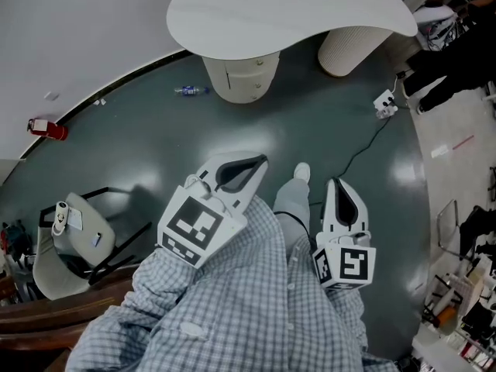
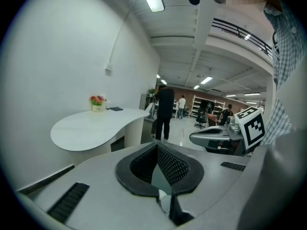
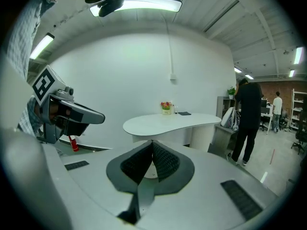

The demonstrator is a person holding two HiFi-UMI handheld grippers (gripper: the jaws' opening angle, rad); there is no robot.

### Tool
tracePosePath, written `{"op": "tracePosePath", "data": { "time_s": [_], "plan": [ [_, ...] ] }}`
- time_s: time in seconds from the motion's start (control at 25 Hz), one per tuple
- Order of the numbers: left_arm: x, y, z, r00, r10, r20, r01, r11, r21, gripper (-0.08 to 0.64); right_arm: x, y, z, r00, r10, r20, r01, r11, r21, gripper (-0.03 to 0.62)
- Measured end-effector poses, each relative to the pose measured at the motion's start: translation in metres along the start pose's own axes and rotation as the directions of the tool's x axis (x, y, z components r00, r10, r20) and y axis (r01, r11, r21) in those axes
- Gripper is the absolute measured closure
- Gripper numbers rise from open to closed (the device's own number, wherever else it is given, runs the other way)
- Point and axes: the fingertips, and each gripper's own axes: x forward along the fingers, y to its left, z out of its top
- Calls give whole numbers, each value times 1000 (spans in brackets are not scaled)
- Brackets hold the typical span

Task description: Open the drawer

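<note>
A white curved desk (image 1: 287,10) stands ahead on a round pedestal (image 1: 242,74) with drawer fronts, a few steps away. Both grippers are held at waist height over the floor, far from the pedestal. My left gripper (image 1: 262,160) is shut with nothing between its jaws, and its tips meet in the left gripper view (image 2: 157,144). My right gripper (image 1: 339,181) is shut and empty too, its ribbed pads pressed together in the right gripper view (image 3: 152,142). The desk (image 3: 172,121) lies straight beyond those jaws, and the drawer fronts are hidden behind them.
A second ribbed pedestal (image 1: 353,49) holds the desk's right end. A bottle (image 1: 190,91), a power strip (image 1: 385,103) with its cable and a red extinguisher (image 1: 46,129) lie on the floor. A chair (image 1: 70,246) stands at the left. A person in black (image 3: 247,121) stands right of the desk.
</note>
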Motion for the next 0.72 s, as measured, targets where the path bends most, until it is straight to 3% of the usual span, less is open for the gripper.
{"op": "tracePosePath", "data": {
  "time_s": [0.72],
  "plan": [
    [107, 36, 51, 986, 169, -5, -168, 983, -77, 557, 109, -94, 28, 978, 209, -27, -210, 976, -56, 583]
  ]
}}
